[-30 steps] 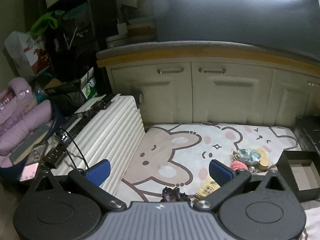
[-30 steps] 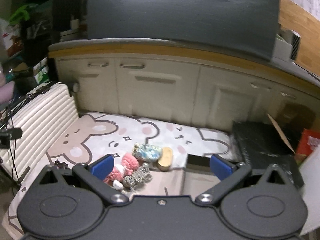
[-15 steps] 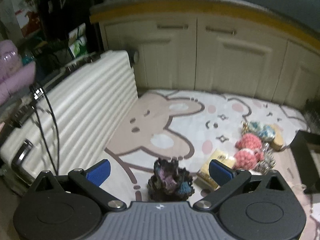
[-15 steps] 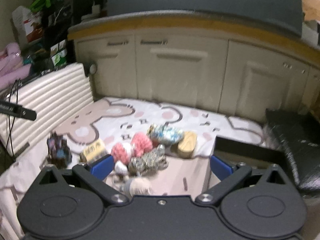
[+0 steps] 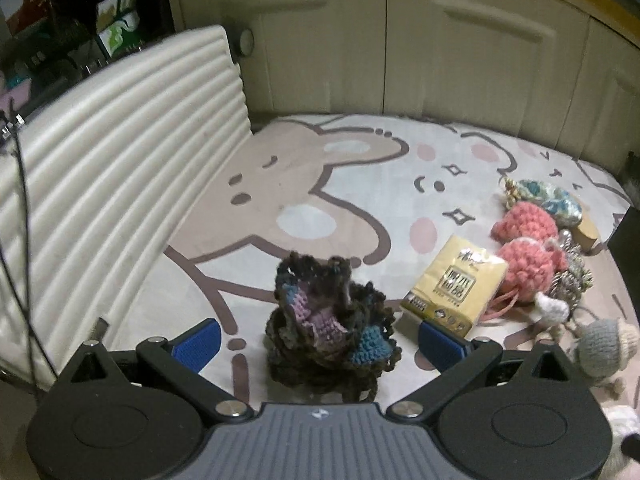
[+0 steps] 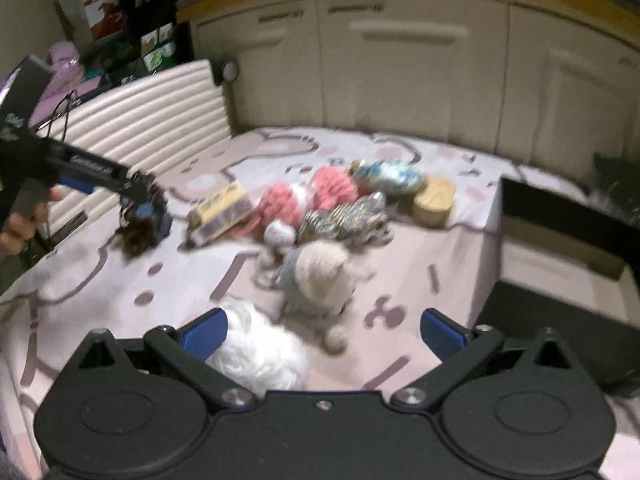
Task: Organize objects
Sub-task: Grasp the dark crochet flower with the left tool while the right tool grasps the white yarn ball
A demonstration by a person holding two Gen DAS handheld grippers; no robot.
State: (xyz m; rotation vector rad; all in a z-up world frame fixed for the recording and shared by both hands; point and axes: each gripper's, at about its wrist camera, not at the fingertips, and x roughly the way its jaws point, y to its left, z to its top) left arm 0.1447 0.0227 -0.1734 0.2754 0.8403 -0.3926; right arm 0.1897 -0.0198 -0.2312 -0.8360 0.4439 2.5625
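Observation:
A dark crocheted piece with purple and blue patches lies on the cartoon-print cloth, between the open fingers of my left gripper. Right of it lie a yellow tissue packet, two pink crochet balls and a blue patterned pouch. My right gripper is open above a white fluffy item and a beige and grey knitted toy. The right wrist view also shows the left gripper at the dark crochet.
A white ribbed suitcase lies along the cloth's left side. A black open box stands at the right. Cream cabinet doors close off the back. A wooden oval piece lies by the pouch.
Both grippers have moved down and forward toward the cloth. The dark crochet now sits between the left fingers; the white fluffy item has come under the right gripper.

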